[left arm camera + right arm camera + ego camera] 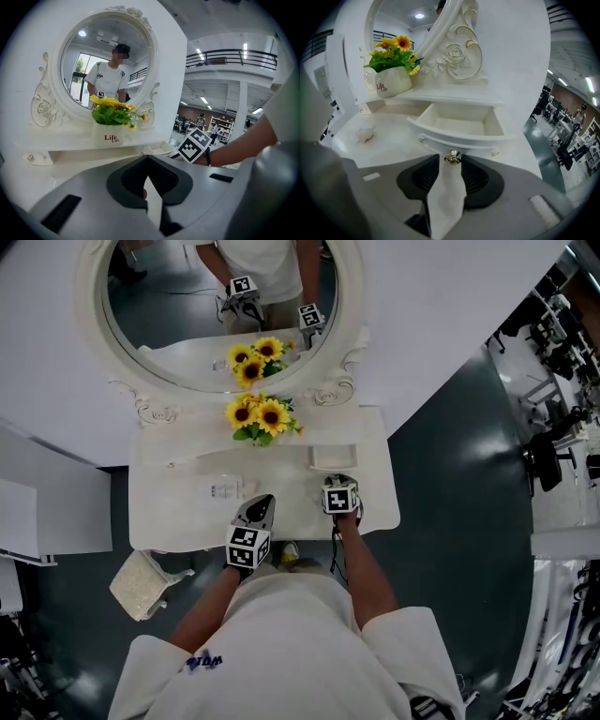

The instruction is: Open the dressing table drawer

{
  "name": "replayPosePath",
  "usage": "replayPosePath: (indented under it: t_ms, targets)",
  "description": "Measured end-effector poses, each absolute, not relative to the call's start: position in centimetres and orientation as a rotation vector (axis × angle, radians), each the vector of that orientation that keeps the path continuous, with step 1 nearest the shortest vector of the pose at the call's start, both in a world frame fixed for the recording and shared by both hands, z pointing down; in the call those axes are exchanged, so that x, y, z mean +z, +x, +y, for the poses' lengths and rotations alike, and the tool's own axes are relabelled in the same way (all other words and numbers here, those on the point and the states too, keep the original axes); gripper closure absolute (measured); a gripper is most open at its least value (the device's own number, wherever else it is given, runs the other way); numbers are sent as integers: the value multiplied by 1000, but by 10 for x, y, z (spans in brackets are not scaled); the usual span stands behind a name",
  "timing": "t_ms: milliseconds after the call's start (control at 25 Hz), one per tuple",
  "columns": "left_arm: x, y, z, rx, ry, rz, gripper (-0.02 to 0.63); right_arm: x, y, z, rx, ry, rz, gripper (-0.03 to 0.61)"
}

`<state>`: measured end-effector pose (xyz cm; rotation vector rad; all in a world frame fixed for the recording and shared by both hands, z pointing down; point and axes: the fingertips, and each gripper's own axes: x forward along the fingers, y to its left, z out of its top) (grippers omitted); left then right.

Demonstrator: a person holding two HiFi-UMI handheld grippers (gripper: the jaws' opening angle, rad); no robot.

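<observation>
The white dressing table [178, 512] has a small right-hand drawer [335, 457] that stands pulled out; the right gripper view looks into its empty inside [459, 124]. The drawer's metal knob [452, 158] sits between the tips of my right gripper [451, 162], whose jaws stand a little wider than the knob, so it is open around it. From the head view, the right gripper [339, 480] is just in front of the drawer. My left gripper [262, 501] hovers over the tabletop's front middle, shut [147, 157] with nothing in it.
A pot of sunflowers [260, 418] stands on the shelf under the oval mirror [220, 306]. A small packet [223, 490] lies on the tabletop left of the grippers. A cushioned stool [141, 584] stands at the table's front left. The shelf's left drawer [31, 158] is closed.
</observation>
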<state>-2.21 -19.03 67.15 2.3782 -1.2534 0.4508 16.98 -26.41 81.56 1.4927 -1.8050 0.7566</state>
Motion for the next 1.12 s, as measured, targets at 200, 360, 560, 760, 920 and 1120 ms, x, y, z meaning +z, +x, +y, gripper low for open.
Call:
replayPosePath:
  t_ms: [200, 360, 560, 760, 920, 1120]
  targets:
    - [669, -22, -190, 438, 2368, -1256, 606, 824, 176, -261, 772, 1516, -1792, 413]
    - [667, -27, -189, 422, 2361, -1266, 606, 823, 175, -257, 757, 1499, -1807, 411]
    - [653, -36, -193, 371, 2342, -1298, 606, 817, 175, -249, 790, 1501, -1849, 413]
    - [643, -31, -191, 328, 2347, -1274, 606, 798, 175, -240, 758, 1513, -1866, 451]
    - [640, -19, -180, 331, 2365, -1232, 606, 786, 170, -239, 732, 1503, -1905, 486]
    - [629, -18, -176, 317, 2390, -1230, 606, 755, 161, -245, 636, 1541, -1979, 541]
